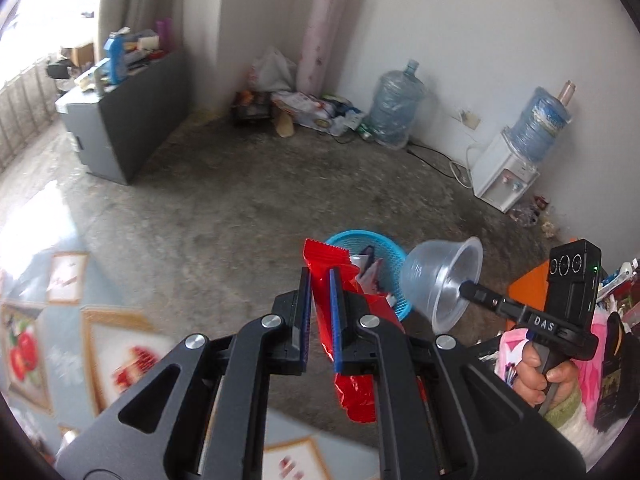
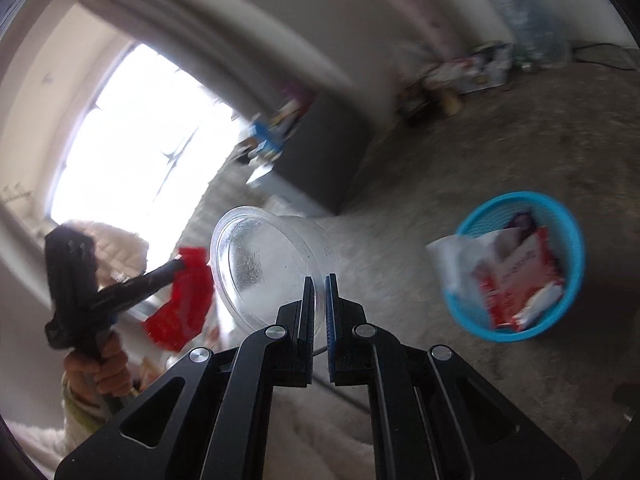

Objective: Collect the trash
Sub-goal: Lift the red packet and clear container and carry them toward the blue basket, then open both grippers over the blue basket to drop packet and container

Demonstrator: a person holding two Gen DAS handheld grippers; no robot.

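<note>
A bare concrete floor (image 1: 248, 216) spreads across the room, and on it stands a blue mesh basket (image 2: 568, 280) already holding red-and-white wrappers (image 2: 516, 280). The right hand-held gripper (image 2: 319, 280) is pressed together on the rim of a clear plastic cup (image 2: 264, 264), carried in the air beside the basket. The left hand-held gripper (image 1: 320, 276) pinches a crumpled red wrapper (image 1: 352, 392) just in front of the basket.
</note>
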